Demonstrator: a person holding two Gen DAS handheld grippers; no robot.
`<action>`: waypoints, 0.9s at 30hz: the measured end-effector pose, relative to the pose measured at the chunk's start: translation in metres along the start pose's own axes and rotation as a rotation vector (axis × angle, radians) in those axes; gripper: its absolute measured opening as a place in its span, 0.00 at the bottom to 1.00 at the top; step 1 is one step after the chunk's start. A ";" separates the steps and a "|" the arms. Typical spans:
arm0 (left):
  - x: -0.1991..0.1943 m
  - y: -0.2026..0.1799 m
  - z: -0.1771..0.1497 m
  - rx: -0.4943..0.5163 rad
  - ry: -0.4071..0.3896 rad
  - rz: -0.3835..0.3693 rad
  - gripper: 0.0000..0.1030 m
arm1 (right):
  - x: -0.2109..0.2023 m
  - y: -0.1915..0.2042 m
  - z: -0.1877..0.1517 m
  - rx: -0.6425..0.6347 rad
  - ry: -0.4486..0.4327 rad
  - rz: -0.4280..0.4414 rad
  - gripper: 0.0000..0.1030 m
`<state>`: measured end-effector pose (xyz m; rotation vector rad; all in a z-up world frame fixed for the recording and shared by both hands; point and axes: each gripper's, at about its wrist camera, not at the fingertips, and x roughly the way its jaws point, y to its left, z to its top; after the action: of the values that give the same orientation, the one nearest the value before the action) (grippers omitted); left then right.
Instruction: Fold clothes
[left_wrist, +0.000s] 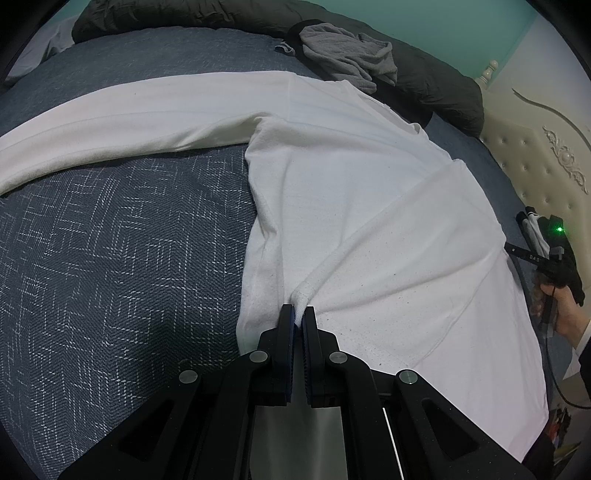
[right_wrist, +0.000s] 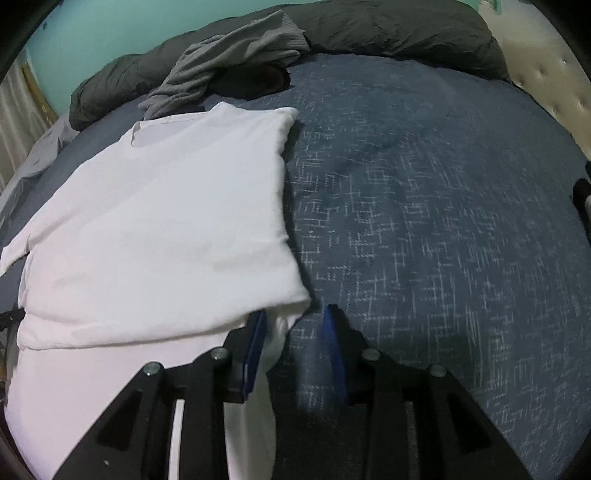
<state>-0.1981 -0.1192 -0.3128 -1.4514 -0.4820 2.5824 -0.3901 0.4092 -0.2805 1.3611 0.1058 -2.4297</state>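
On the blue-grey bedspread (left_wrist: 110, 240) my white long-sleeved shirt (left_wrist: 369, 206) lies spread flat, one side already folded in over the body. My left gripper (left_wrist: 298, 314) is clamped on a cuff or hem end of a folded-in strip, probably the sleeve, near the shirt's left edge; the pads are pressed together with the bunched cloth pinched between them. My right gripper (right_wrist: 295, 325) has its blue pads standing apart. The shirt's lower right corner lies just beside the left pad, and most of the gap between the pads shows bare bedspread; I see nothing gripped there.

From the left wrist view, the other sleeve (left_wrist: 110, 125) runs out long across the bed, away to the left of the shirt body, its axis roughly crosswise to the body's. That sleeve is what the next fold turns on, I judge: it lies on my left gripper's side, well apart from the right one, so the left hand is nearer to it. It would first have to let go of the strip it holds.

Beyond the shirt, a crumpled grey garment (left_wrist: 351, 55) sits on a dark duvet (left_wrist: 436, 85) near the far edge of the bed, clear of the work. A cream padded headboard (left_wrist: 535, 155) stands to the right.
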 end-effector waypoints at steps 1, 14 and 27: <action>0.000 0.000 0.000 0.000 0.000 0.000 0.04 | 0.001 0.001 0.001 -0.001 0.000 -0.004 0.24; 0.000 -0.002 0.000 0.000 -0.002 0.000 0.04 | -0.004 0.008 0.016 -0.090 -0.027 -0.207 0.04; 0.000 -0.001 -0.001 -0.008 -0.005 -0.003 0.04 | -0.003 -0.011 0.004 -0.017 0.006 -0.152 0.15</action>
<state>-0.1972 -0.1177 -0.3131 -1.4465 -0.4955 2.5852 -0.3959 0.4197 -0.2771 1.3996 0.2392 -2.5425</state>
